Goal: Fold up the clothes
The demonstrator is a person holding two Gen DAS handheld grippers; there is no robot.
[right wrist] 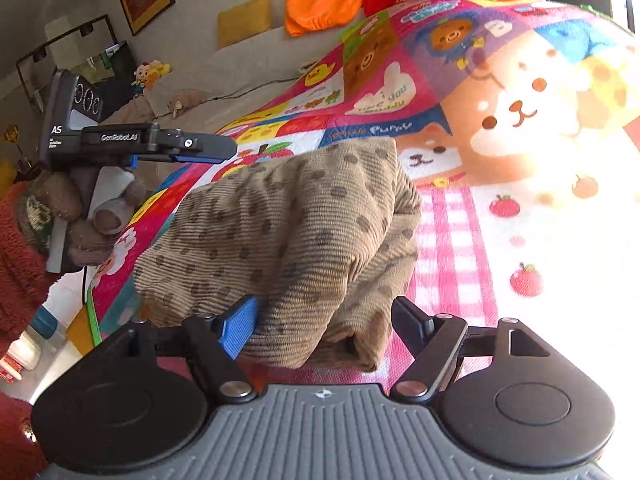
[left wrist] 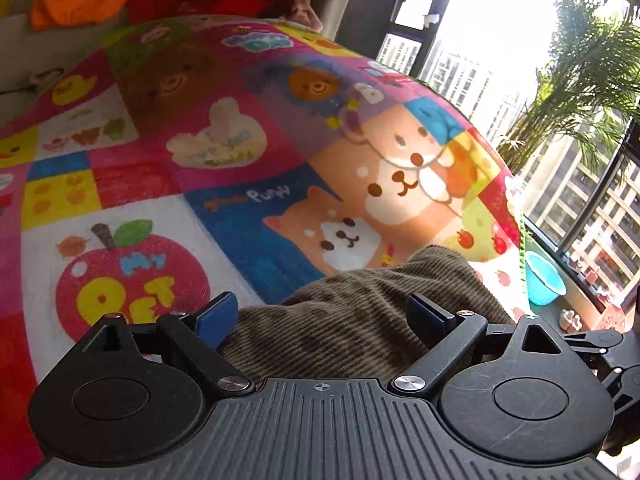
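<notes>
"GenRobot.AI" on left hand-held gripper (right wrist: 224, 154)

Black hand-held gripper (right wrist: 326, 330), blue pads (right wrist: 240, 330), fuzzy red sleeve (right wrist: 18, 264), silver screws

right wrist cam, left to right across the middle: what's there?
Gloved hand holding the left gripper → dotted corduroy garment → pink gingham patch of the mat → printed apples.

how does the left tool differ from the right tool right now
The left tool stands wider open than the right tool. The left tool's pads show no contact with the brown dotted garment under them. The right tool has a folded corner of that garment between its pads, the blue one close against the cloth. Both are open, point down at the colourful patchwork blanket, and have blue pads.
</notes>
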